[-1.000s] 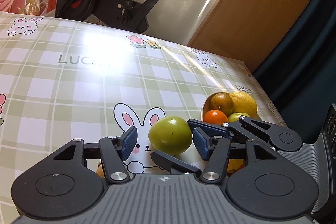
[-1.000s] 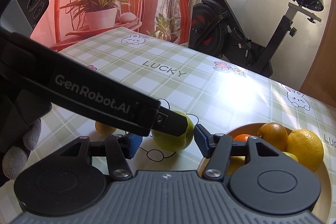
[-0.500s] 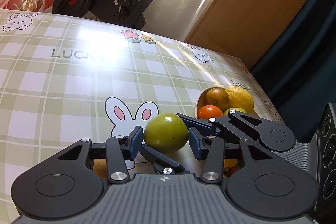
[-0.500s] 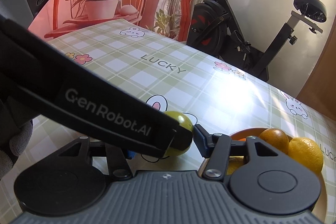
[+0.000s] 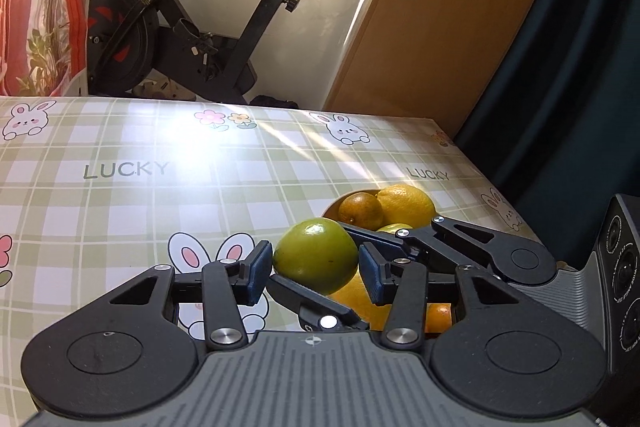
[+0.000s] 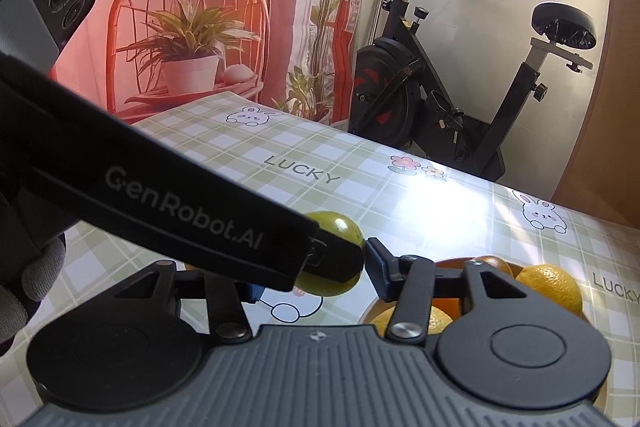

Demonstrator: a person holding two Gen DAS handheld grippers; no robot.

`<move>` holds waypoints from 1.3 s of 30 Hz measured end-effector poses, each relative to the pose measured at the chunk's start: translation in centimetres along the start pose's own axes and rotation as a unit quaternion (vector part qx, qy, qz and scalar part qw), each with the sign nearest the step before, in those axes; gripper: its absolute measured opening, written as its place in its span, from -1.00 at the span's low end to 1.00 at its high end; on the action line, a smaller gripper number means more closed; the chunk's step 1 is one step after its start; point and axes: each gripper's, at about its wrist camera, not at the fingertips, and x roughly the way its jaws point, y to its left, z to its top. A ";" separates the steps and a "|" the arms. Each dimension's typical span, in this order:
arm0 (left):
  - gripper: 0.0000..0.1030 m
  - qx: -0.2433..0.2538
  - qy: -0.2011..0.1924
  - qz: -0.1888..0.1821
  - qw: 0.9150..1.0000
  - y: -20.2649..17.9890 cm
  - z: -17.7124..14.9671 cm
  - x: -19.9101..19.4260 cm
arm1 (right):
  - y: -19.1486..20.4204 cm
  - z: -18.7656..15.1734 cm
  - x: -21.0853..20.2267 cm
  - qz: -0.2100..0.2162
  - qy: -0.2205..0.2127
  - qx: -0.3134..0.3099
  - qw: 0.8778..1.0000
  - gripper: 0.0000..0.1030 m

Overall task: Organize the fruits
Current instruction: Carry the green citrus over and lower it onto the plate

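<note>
Your left gripper (image 5: 314,269) pinches the green fruit (image 5: 316,254); your right gripper's (image 6: 310,277) fingers are closing around it too. Next, carry it over the bowl (image 5: 331,207).

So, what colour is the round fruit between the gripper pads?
Green, with a yellowish tint. The round fruit shows best in the left wrist view.

Glossy tabletop, matt claws

The tabletop (image 5: 120,211) wears shiny, smooth plastic cloth; the green fruit (image 5: 316,259) is smooth, glossy; the left claw (image 5: 316,273) looks matt black plastic.
</note>
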 end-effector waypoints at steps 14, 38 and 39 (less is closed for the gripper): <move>-0.03 0.074 0.020 -0.021 0.997 -9.1 0.7 3.2 | -6.9 -2.5 -5.6 -0.026 -0.041 0.070 0.996 0.00; -0.03 0.109 0.065 -0.010 0.992 -13.5 -0.6 7.1 | -12.8 -7.5 -7.8 -0.037 -0.052 0.150 0.987 0.00; -0.03 0.108 0.066 -0.009 0.992 -13.4 -0.6 7.1 | -12.8 -7.5 -7.8 -0.037 -0.052 0.149 0.987 0.00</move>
